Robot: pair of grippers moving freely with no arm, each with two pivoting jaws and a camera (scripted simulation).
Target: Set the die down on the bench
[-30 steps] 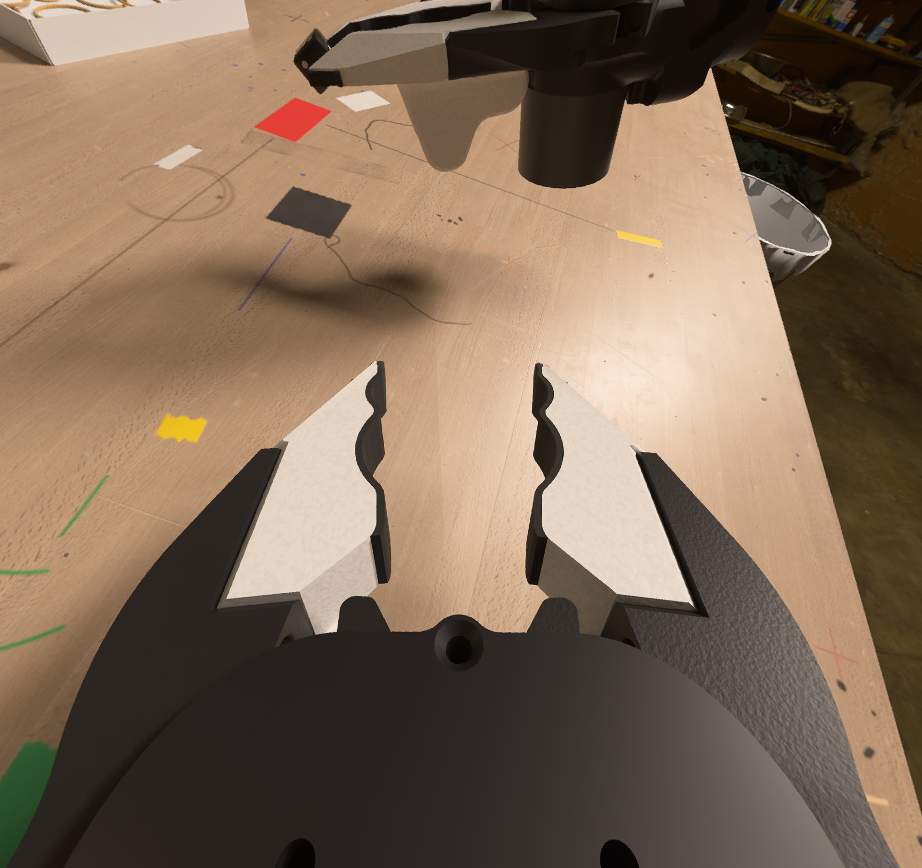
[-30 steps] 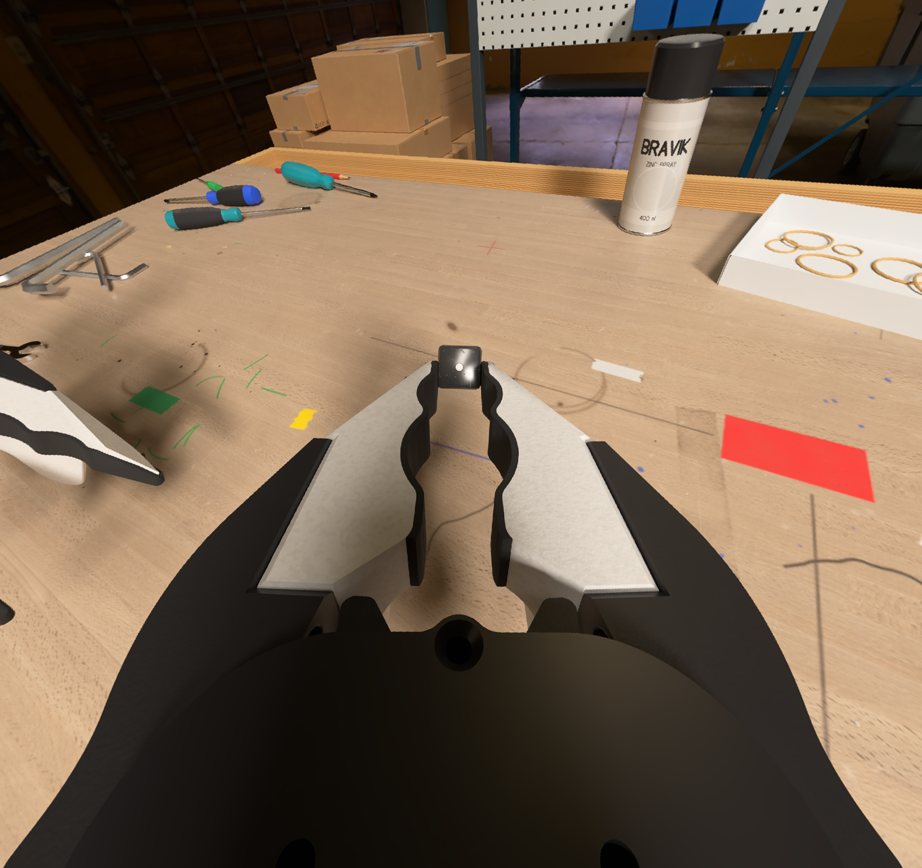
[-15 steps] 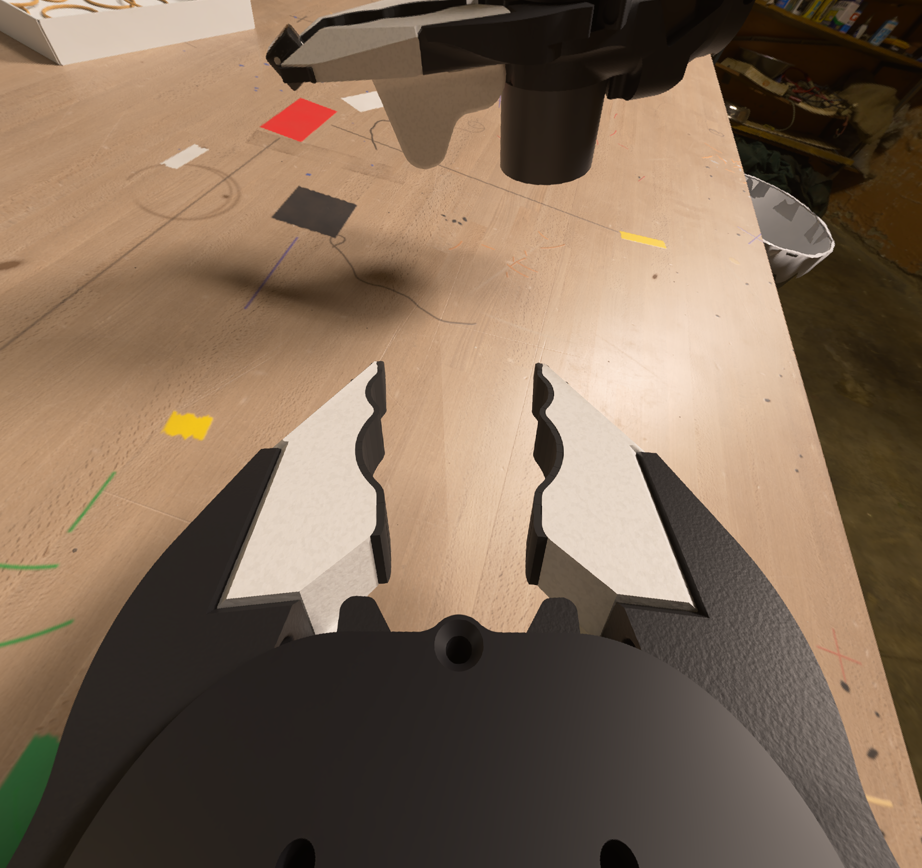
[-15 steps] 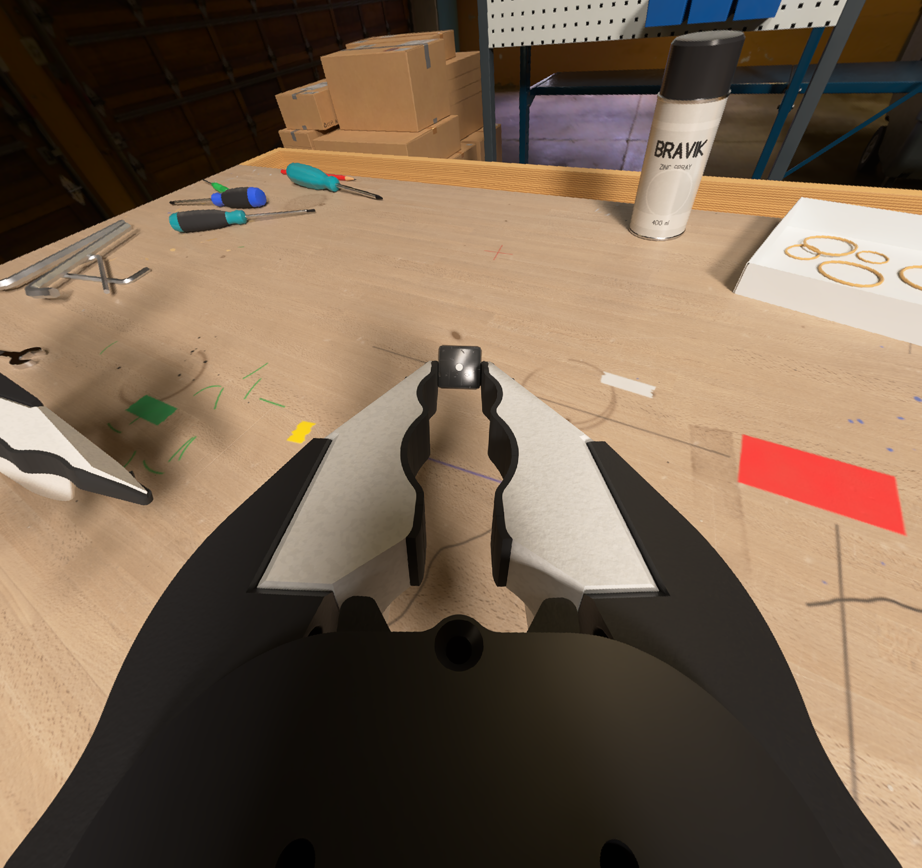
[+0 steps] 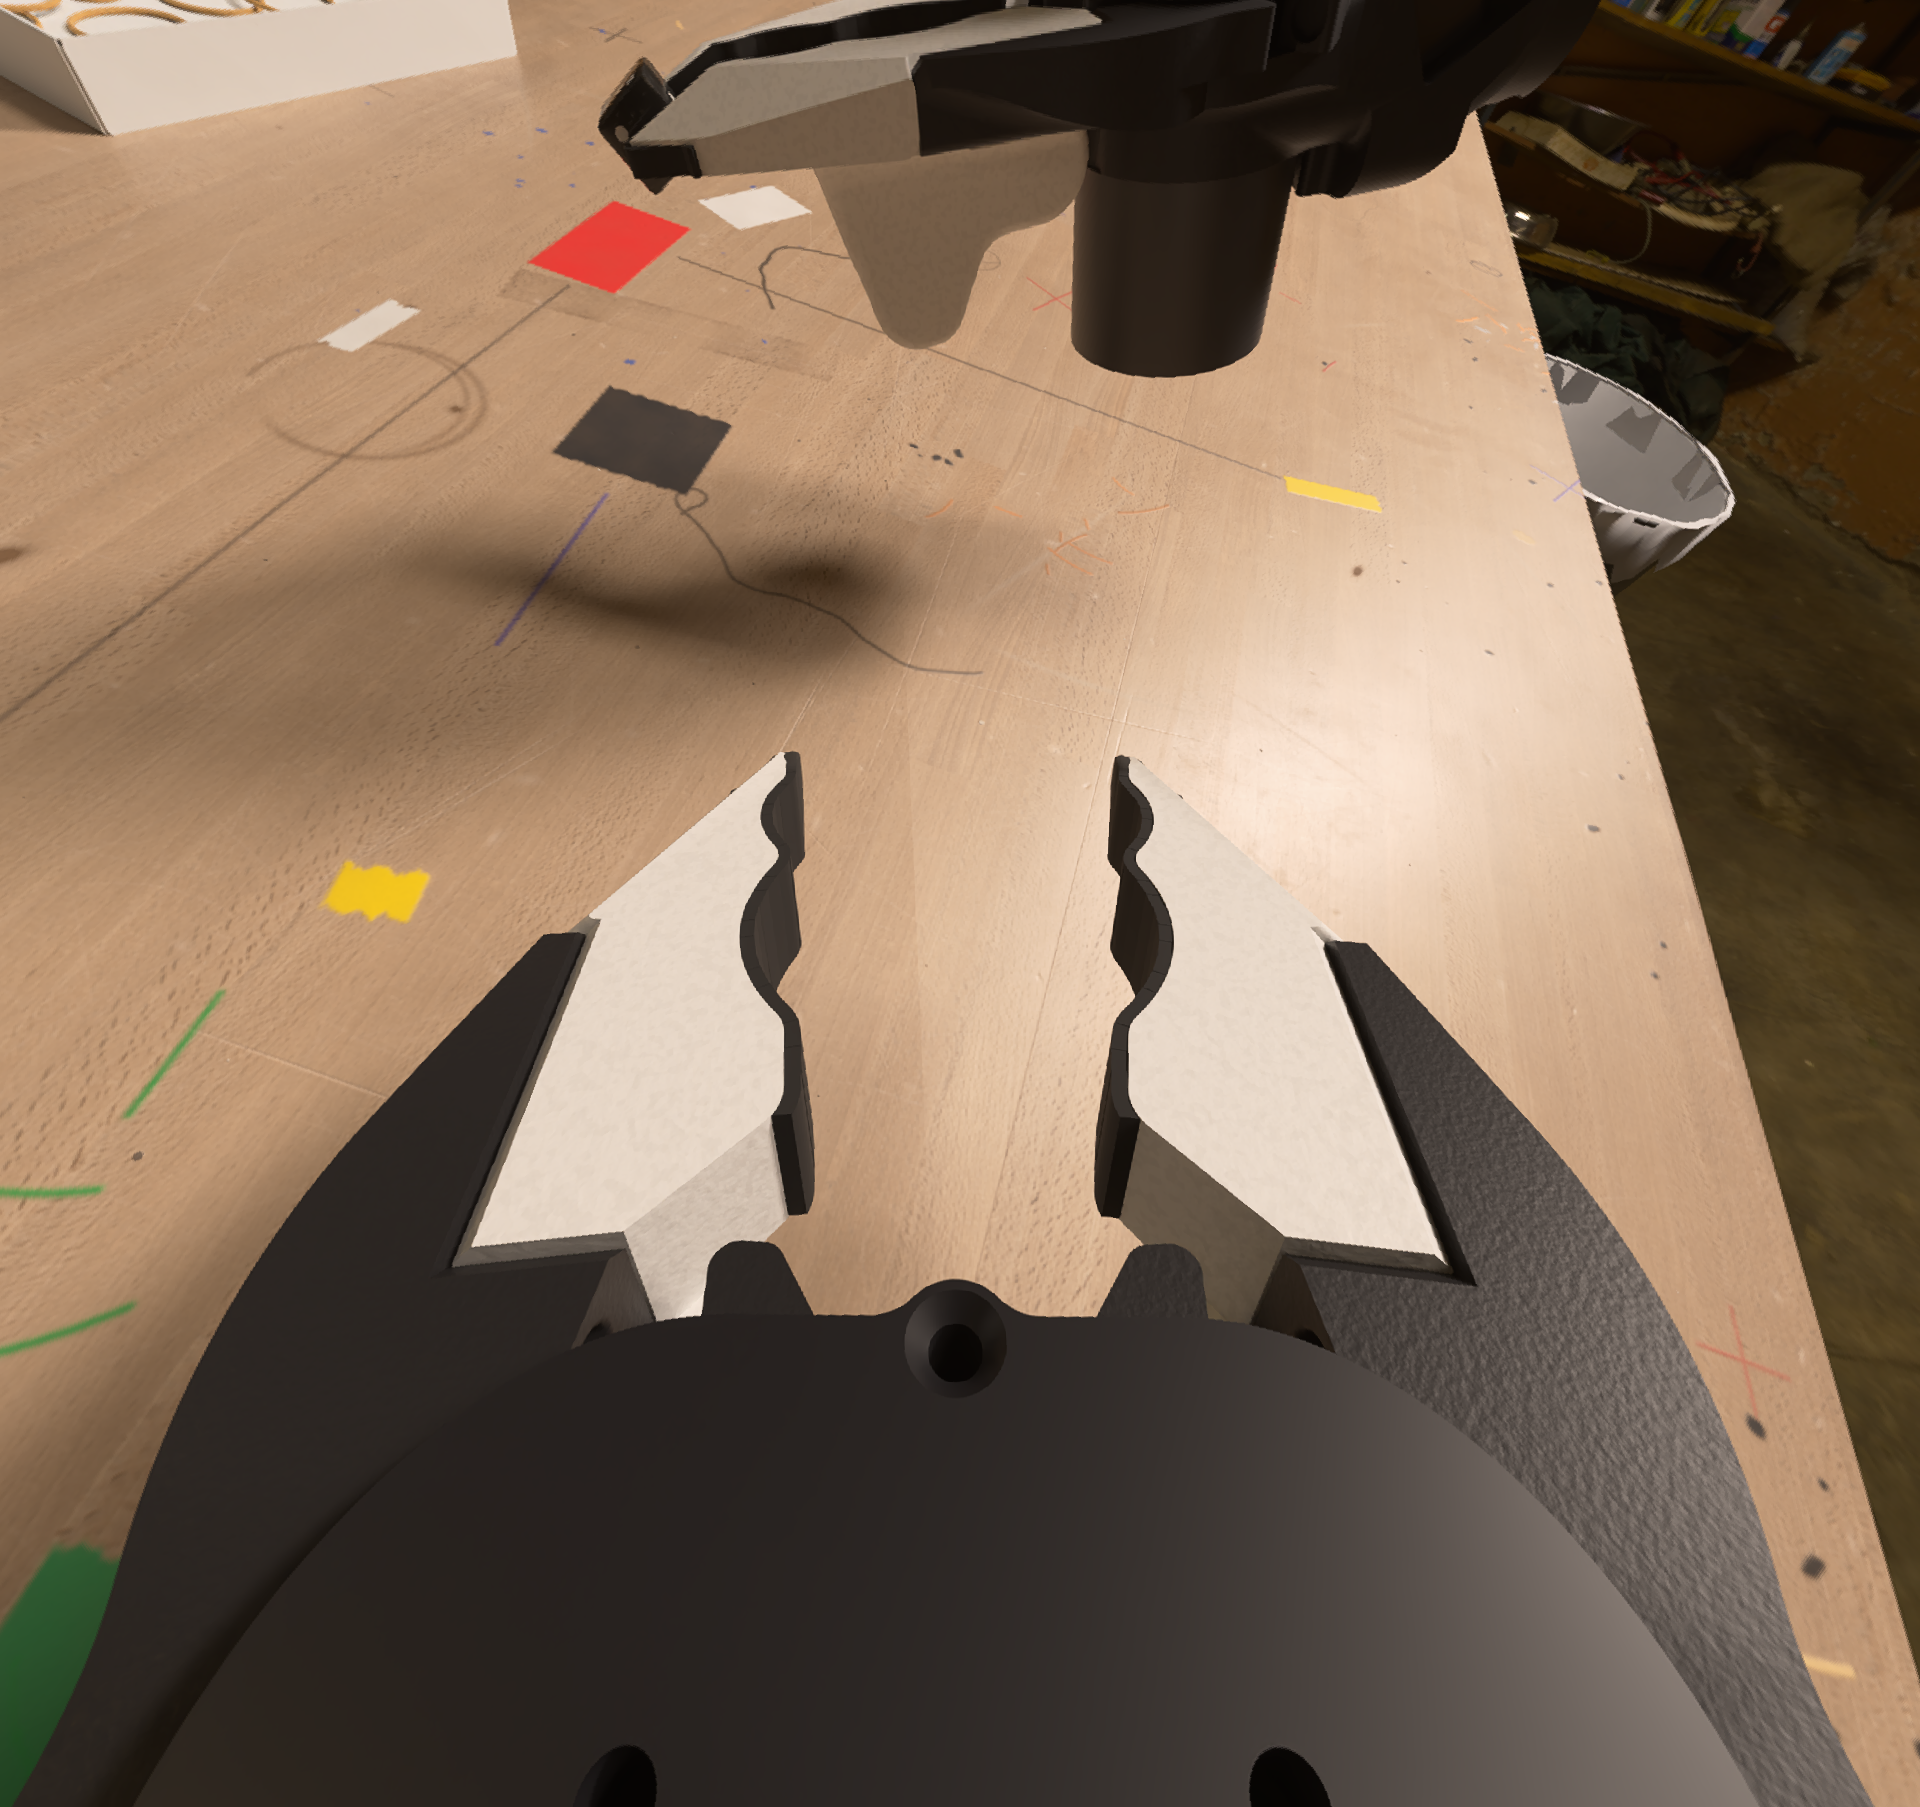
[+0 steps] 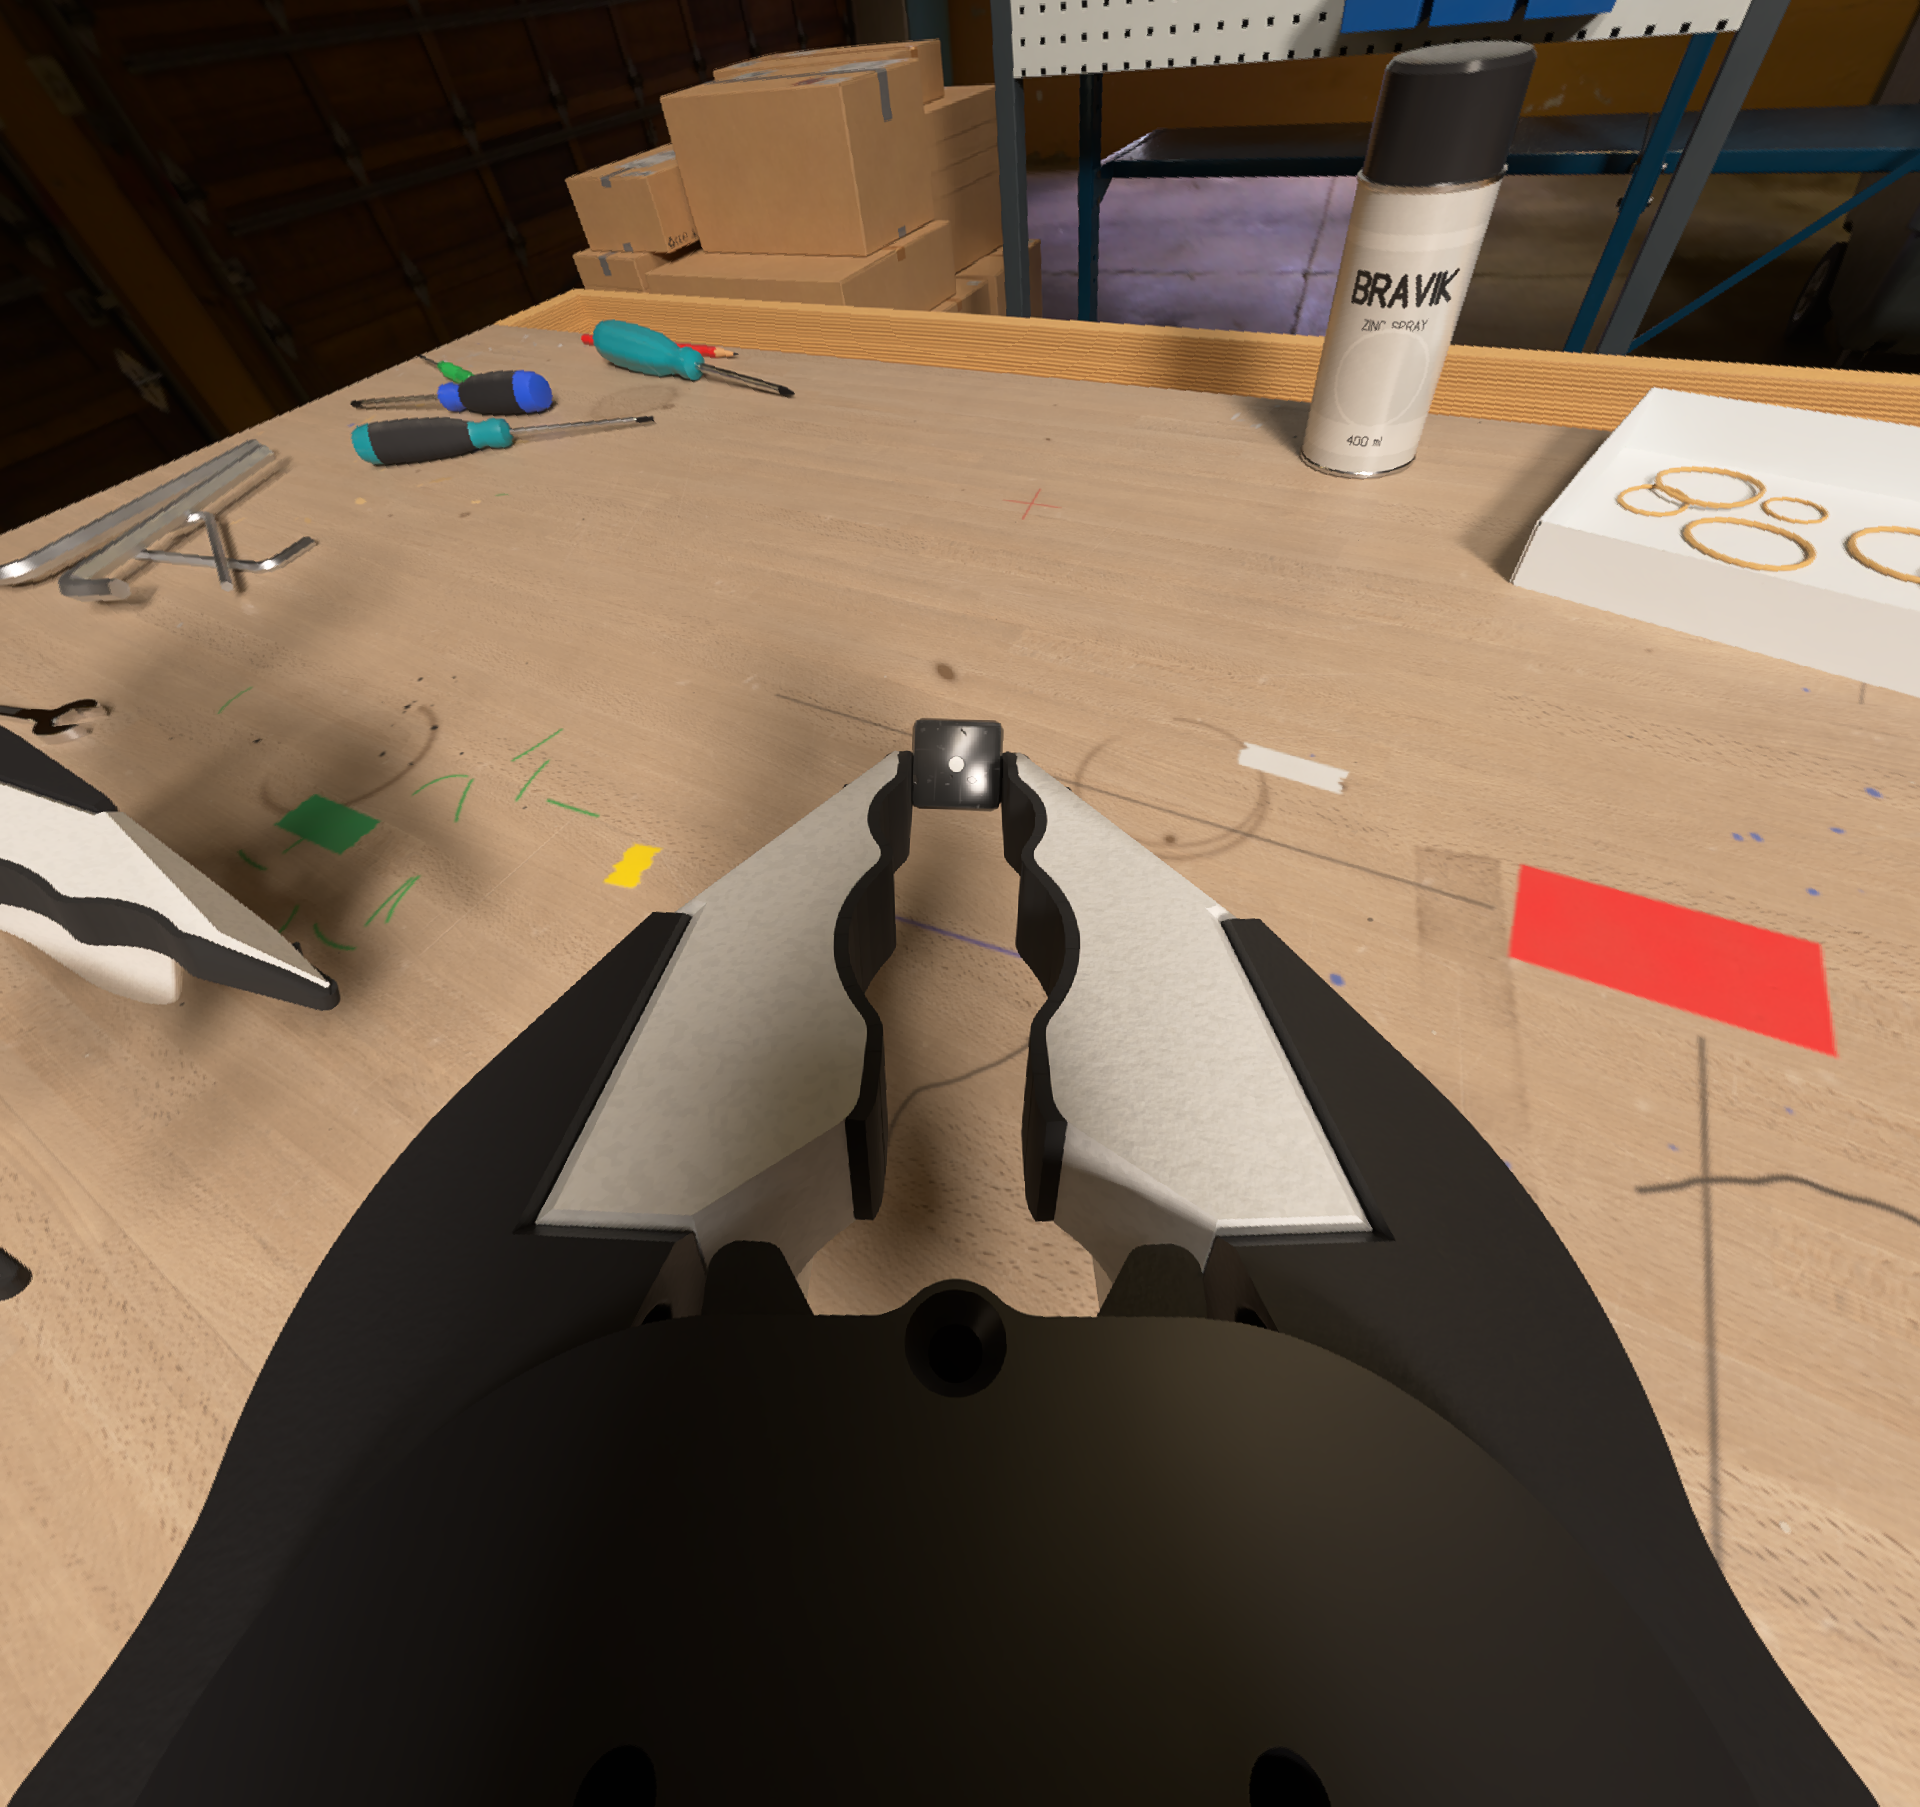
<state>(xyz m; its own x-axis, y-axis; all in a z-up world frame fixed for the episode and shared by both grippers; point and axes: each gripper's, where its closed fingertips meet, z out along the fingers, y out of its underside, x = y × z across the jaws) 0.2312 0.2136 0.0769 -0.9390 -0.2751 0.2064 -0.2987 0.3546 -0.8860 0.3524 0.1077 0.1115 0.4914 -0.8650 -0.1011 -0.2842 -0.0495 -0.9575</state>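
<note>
A small black die (image 6: 957, 765) with a white pip is pinched between the tips of my right gripper (image 6: 957, 770), which is shut on it and holds it above the wooden bench (image 6: 935, 562). In the left wrist view the right gripper (image 5: 639, 121) hangs high over the bench, with the die (image 5: 632, 100) at its tips and its shadow below. My left gripper (image 5: 954, 770) is open and empty, low over the bench (image 5: 1039, 614) near its right edge. Its fingers (image 6: 208, 926) show at the left of the right wrist view.
A white tray (image 6: 1558, 562) with rubber bands and a spray can (image 6: 1392, 303) stand at the back right. Screwdrivers (image 6: 468, 417) and hex keys (image 6: 156, 542) lie at the back left. Coloured patches, red (image 6: 1673, 957), green (image 6: 327, 822) and black (image 5: 642, 438), mark the bench. A white bin (image 5: 1642, 469) stands beyond the bench edge.
My right gripper, still shut on the die, has moved left and a little lower in the left wrist view. The left gripper has barely moved.
</note>
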